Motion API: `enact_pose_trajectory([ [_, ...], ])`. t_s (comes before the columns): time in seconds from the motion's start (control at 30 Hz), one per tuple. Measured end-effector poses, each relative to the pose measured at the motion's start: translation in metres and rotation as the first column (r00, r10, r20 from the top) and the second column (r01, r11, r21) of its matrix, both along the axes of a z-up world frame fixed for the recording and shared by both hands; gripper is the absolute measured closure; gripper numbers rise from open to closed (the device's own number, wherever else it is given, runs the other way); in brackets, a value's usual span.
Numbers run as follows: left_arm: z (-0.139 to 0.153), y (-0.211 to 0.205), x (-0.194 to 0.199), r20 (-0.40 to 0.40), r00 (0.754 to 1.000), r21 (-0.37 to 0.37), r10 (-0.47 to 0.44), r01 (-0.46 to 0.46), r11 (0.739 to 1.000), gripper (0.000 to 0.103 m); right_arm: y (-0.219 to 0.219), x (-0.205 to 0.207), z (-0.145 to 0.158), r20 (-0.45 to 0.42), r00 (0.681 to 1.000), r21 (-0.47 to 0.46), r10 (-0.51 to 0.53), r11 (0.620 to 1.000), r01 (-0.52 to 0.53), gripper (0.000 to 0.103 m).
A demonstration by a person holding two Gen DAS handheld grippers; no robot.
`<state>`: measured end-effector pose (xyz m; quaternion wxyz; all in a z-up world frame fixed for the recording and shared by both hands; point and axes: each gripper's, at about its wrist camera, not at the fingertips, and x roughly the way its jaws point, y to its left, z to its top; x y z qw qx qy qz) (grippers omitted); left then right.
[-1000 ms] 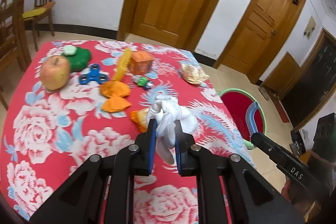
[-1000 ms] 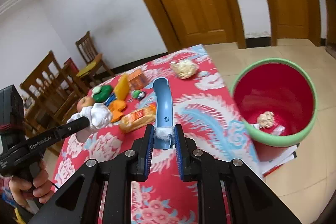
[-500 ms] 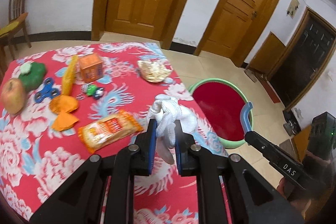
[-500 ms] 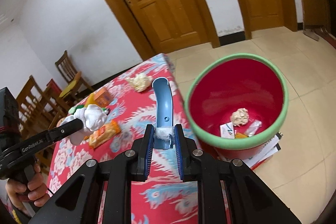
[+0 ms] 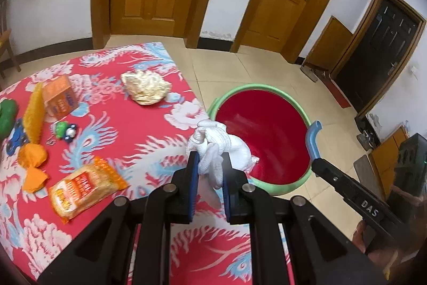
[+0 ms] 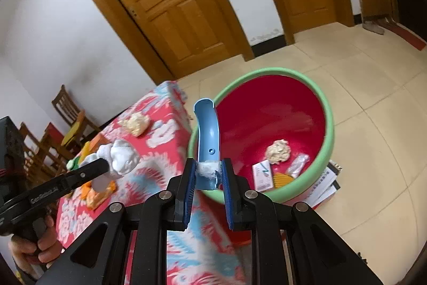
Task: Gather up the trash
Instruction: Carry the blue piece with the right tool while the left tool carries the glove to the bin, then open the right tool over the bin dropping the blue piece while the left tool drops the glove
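Left gripper (image 5: 209,172) pinches a knotted white cloth wad (image 5: 213,148), held above the table edge beside the green-rimmed red plastic bin (image 5: 267,91). Wad judged light, soft, compressible; the grip at its knot looks secure. Right gripper (image 6: 208,175) clamps a curved blue plastic strip (image 6: 206,130) at its padded end; judged stiff, light, possibly slick

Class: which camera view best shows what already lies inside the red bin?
The right wrist view: it looks down into the red bin, showing a crumpled paper ball and wrappers. The left wrist view shows only the bin's red wall and green rim.
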<state>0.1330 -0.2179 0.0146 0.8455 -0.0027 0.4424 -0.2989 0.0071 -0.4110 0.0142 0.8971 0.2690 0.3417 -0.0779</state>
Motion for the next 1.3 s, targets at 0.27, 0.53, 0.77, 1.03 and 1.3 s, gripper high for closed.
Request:
enact_pose_trajectory([
  [0.27, -0.005, -0.025, 0.005, -0.009, 0.999, 0.026, -0.044, 0.044, 0.999, 0.088, -0.018, 0.005, -0.008, -0.029, 0.999, -0.007, -0.046, 0.999, 0.046, 0.082],
  [0.53, -0.012, -0.045, 0.009, -0.013, 0.997, 0.045, -0.076, 0.077, 0.996, 0.088, -0.028, 0.006, -0.012, -0.037, 0.997, -0.003, -0.070, 0.998, 0.070, 0.081],
  [0.77, -0.020, -0.063, 0.011, -0.019, 0.993, 0.055, -0.114, 0.115, 0.992, 0.088, -0.033, 0.002, -0.007, -0.007, 0.997, -0.022, -0.082, 0.996, 0.082, 0.082],
  [1.03, -0.033, -0.081, 0.015, -0.054, 0.987, 0.063, -0.151, 0.155, 0.986, 0.088, -0.038, -0.006, -0.001, 0.018, 0.995, -0.029, -0.100, 0.994, 0.101, 0.082],
  [1.3, -0.036, -0.083, 0.014, -0.063, 0.985, 0.061, -0.159, 0.162, 0.985, 0.068, -0.036, -0.008, 0.000, 0.025, 0.995, -0.030, -0.097, 0.995, 0.098, 0.081],
])
